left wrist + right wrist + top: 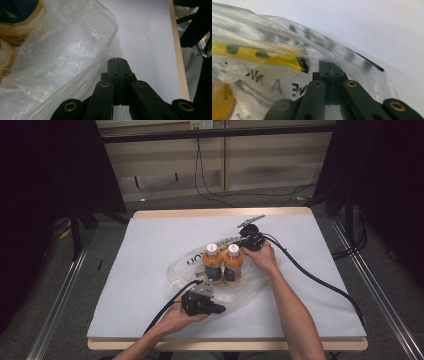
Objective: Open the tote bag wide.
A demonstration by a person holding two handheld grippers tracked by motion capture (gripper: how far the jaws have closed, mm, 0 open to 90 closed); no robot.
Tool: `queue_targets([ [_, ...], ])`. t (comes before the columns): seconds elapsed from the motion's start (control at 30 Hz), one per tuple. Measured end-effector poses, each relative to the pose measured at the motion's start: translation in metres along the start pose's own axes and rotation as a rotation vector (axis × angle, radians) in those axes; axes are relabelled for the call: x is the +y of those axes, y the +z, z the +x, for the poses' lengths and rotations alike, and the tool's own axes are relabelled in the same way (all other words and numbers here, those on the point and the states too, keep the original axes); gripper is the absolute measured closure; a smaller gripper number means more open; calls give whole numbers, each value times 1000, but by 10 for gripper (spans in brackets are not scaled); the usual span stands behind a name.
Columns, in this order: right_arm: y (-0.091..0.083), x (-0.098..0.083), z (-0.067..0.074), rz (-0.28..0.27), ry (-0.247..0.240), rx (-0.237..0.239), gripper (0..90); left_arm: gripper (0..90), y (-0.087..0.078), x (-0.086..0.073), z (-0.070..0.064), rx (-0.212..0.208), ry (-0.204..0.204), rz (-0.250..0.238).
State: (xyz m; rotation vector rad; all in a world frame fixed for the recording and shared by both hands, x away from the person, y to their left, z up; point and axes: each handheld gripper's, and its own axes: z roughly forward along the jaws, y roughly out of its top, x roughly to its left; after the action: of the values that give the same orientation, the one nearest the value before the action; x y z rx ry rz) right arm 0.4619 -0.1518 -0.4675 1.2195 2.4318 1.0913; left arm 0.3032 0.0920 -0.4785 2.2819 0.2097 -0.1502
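Two bottles [223, 262] — inside plastic bag [180, 270].

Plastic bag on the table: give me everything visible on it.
The plastic bag is thin, clear, crinkled film with black lettering, lying spread on the white table cover. Two orange bottles with white caps stand upright in it. The left gripper is shut on its near edge, the right gripper on its far side.

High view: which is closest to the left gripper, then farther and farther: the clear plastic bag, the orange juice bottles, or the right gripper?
From the left gripper:
1. Clear plastic bag, right beside its jaws, at the near edge.
2. Two orange juice bottles with white caps, standing in the bag, mid-table.
3. Right gripper, behind the bottles, on the far side.
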Motion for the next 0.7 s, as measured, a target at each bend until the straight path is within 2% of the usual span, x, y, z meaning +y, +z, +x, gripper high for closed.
queue_targets([
  [0.1,-8,0,2,-8,-17,12,900,900,-5,1,2,13,-1,-7],
  [0.13,-10,0,2,-19,-19,20,900,900,-6,0,2,8,-11,-33],
  [0.2,-15,-2,2,-38,-14,34,900,900,-12,1,3,27,-13,-46],
  [0.23,-18,-2,2,-47,-13,41,900,900,-13,1,3,23,-28,-75],
  [0.27,-21,-3,3,-51,-15,40,900,895,-16,2,3,38,-29,-86],
  [0.33,-27,-5,6,-63,-28,45,900,888,-21,2,4,37,-36,-111],
  [0.43,-37,-9,10,-93,-39,48,900,871,-30,3,5,63,-46,-145],
  [0.53,-48,-16,13,-132,-39,63,900,810,-38,3,6,109,-56,-181],
  [0.6,-55,-20,15,-155,-52,58,900,792,-42,3,5,156,-50,-187],
  [0.7,-67,-26,20,-182,-61,70,832,722,-47,4,5,197,-50,-218],
])
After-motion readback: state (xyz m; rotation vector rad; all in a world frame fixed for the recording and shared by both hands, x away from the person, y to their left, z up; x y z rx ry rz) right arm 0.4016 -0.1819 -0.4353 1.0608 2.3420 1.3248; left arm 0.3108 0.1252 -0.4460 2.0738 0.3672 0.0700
